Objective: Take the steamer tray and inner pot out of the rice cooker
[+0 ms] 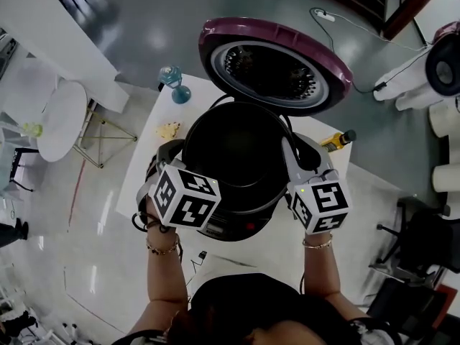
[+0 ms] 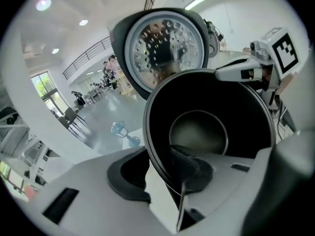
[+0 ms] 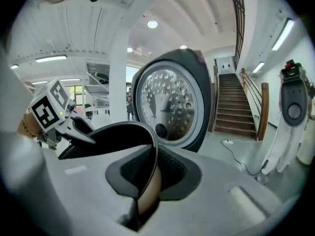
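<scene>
The black inner pot (image 1: 233,153) hangs between my two grippers, raised above the black rice cooker body (image 1: 241,230). My left gripper (image 1: 175,155) is shut on the pot's left rim, which runs between its pads in the left gripper view (image 2: 165,176). My right gripper (image 1: 298,155) is shut on the right rim, one pad inside the wall and one outside (image 3: 147,176). The pot (image 2: 206,127) looks empty inside. The cooker's lid (image 1: 277,67), purple-edged with a perforated metal plate, stands open behind it.
The cooker stands on a white table (image 1: 140,185) with a blue glass ornament (image 1: 175,83), a small yellowish item (image 1: 169,129) and a bottle (image 1: 338,140). A round white table (image 1: 61,121) is at the left, a white machine (image 1: 431,70) at the right, stairs (image 3: 236,107) beyond.
</scene>
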